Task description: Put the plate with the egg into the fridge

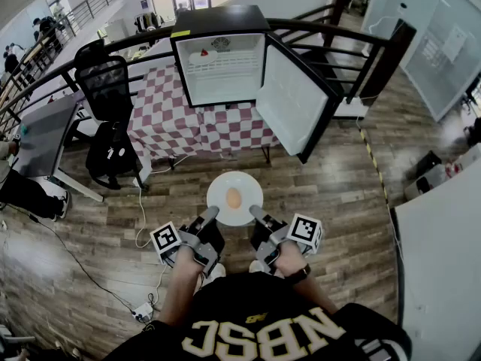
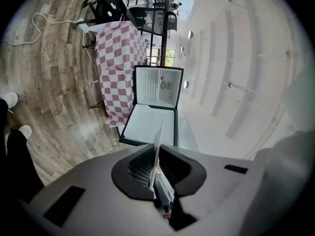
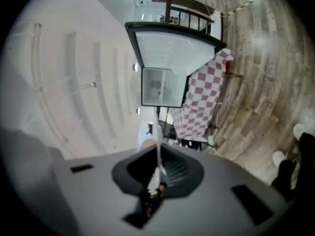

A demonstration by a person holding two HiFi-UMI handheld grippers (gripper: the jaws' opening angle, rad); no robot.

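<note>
A white plate (image 1: 249, 183) with a brown egg (image 1: 234, 198) on it hangs level above the wood floor, in front of me. My left gripper (image 1: 210, 214) is shut on its left rim and my right gripper (image 1: 256, 213) is shut on its right rim. In the left gripper view the plate's edge (image 2: 158, 144) shows as a thin white line pinched in my left gripper (image 2: 156, 165). The right gripper view shows the same edge (image 3: 158, 140) in my right gripper (image 3: 158, 170). Ahead stands the small fridge (image 1: 220, 55), its door (image 1: 291, 100) swung open to the right.
The fridge sits on a table under a red-and-white checked cloth (image 1: 192, 122). A black office chair (image 1: 105, 81) and a desk with a screen (image 1: 45, 134) stand to the left. A dark railing (image 1: 361, 43) runs behind. Cables (image 1: 141, 220) lie on the floor.
</note>
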